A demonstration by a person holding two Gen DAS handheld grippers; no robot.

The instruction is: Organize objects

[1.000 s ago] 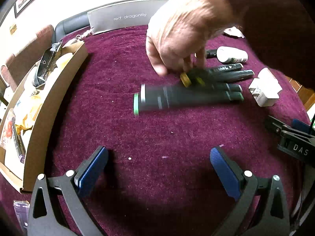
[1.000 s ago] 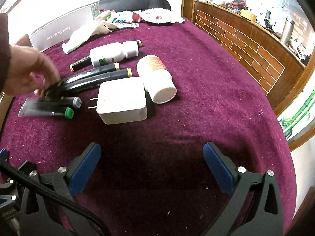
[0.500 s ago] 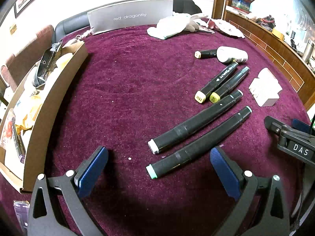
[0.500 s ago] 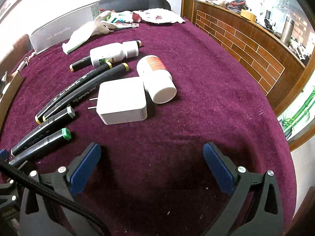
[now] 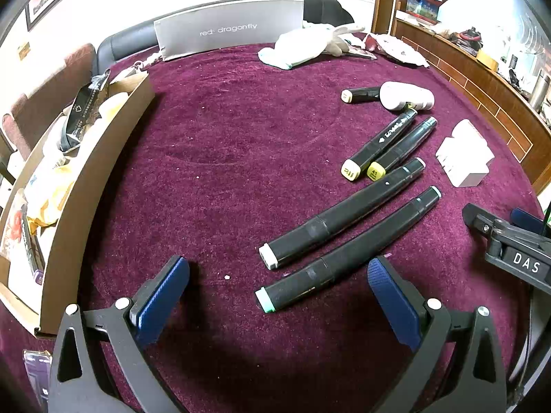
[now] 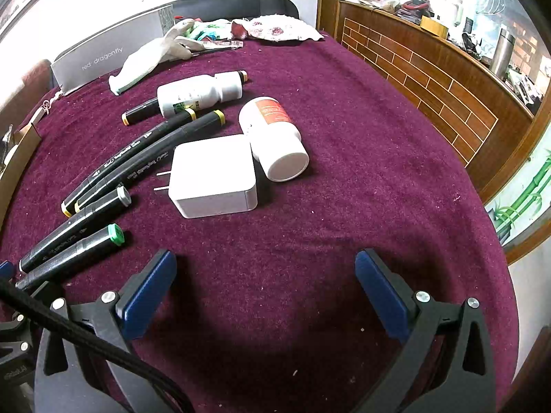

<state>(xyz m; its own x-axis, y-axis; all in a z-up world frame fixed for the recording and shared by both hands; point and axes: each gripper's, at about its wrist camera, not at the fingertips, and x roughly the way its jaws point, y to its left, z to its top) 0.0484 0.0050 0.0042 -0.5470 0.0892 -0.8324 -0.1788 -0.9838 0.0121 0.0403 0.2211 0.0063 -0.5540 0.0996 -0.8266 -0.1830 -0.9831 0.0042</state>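
Left gripper (image 5: 277,296) spread wide, nothing between its blue pads, hovering low over the maroon tablecloth (image 5: 224,158). The green-capped marker (image 5: 347,261) lies just ahead, its barrel passing close by the right pad; the white-capped marker (image 5: 341,220) sits alongside. 2 yellow-capped markers (image 5: 382,148) lie further out. Right gripper (image 6: 265,296) also wide apart and empty, level over bare cloth, facing the white charger (image 6: 213,175) and white pill bottle (image 6: 275,137), which touch each other.
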